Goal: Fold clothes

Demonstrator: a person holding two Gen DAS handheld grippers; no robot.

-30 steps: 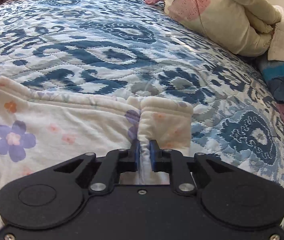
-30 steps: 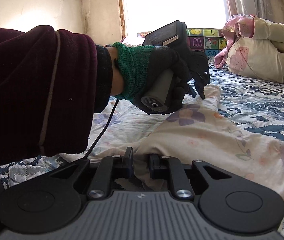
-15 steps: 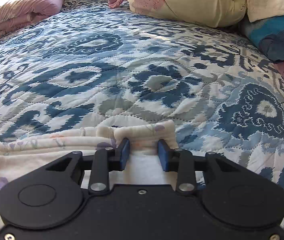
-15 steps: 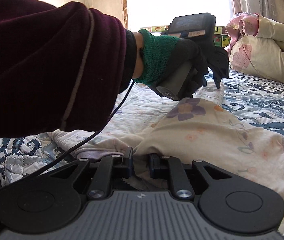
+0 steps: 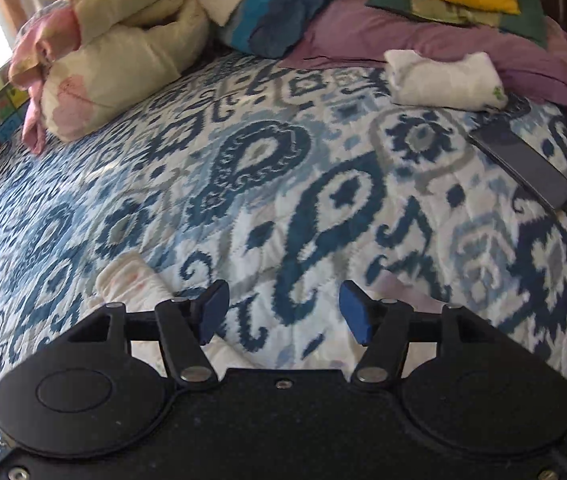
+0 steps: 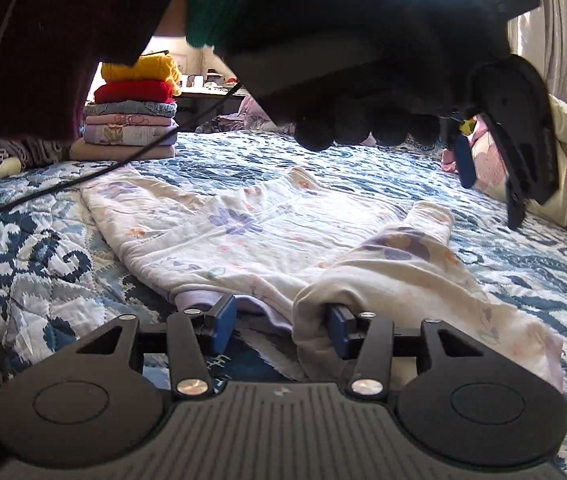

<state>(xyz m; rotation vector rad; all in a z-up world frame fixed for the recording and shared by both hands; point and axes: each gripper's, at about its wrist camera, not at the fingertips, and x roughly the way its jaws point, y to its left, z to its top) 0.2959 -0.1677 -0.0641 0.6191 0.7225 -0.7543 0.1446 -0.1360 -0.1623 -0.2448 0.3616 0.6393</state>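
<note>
Floral garment lay loose on the bed, both grippers' jaws apart; its bunched near-right sleeve looked likely to snag.

Maroon sleeve, green cuff, black glove, blue-padded black jaws

Left tool jaws spread wide, empty, above the blue-patterned bed quilt. Floral garment edge lies just left of the left finger. Folded white cloth and dark phone far right.
</note>
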